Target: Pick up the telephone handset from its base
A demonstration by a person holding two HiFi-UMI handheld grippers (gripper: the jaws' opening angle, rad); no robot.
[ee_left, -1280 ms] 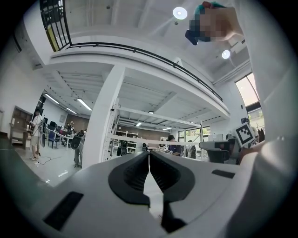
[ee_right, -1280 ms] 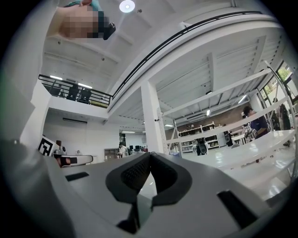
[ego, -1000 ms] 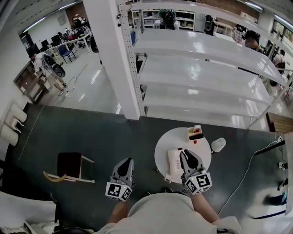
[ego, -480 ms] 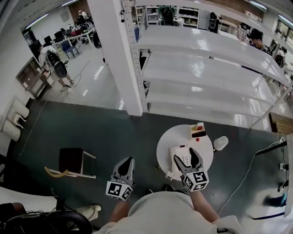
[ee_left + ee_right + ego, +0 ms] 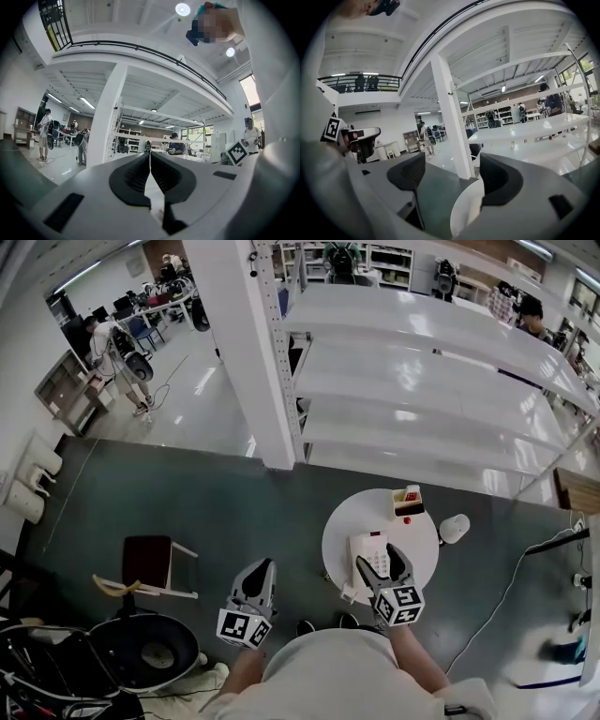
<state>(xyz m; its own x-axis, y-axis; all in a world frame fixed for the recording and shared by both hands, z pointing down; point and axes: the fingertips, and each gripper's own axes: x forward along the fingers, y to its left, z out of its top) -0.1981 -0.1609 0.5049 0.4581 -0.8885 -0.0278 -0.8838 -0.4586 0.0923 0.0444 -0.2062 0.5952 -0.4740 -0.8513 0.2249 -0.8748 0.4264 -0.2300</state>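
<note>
Nearest the camera, low in the head view: a pale-shirted torso point(image 5: 333, 673) and two forearms point(image 5: 246, 664), a gripper in each hand. At the lower left corner, a black round object point(image 5: 141, 652) on the floor.

Left gripper point(image 5: 266, 566) out over the dark floor point(image 5: 216, 512), well to the left of the table, held level, with jaws pressed together tip to tip and nothing between them, as plain in its own view.

Right gripper point(image 5: 381, 560) above the near part of the round white table point(image 5: 342, 521), tilted slightly downward, with jaws spread wide and gripping nothing. Between them, in the right gripper view, only dark floor and a curved white edge low down, too close to identify for sure.

Under and just ahead of those open jaws, on the tabletop: the white telephone base point(image 5: 373, 542), with the handset point(image 5: 353, 563) lying along its left side, not lifted, no pad pressing on it as far as the head view tells.

Further back on the same table, a small box point(image 5: 406, 502) with red contents and a red spot point(image 5: 405, 519) just beside it. Just off the table's right rim, a white rounded container point(image 5: 455, 528). Off to the left, a dark-seated stool point(image 5: 148, 565).

Beyond all that, a broad white pillar point(image 5: 246, 352), long white shelving point(image 5: 431, 381), and at far left people point(image 5: 114, 343) among desks.
</note>
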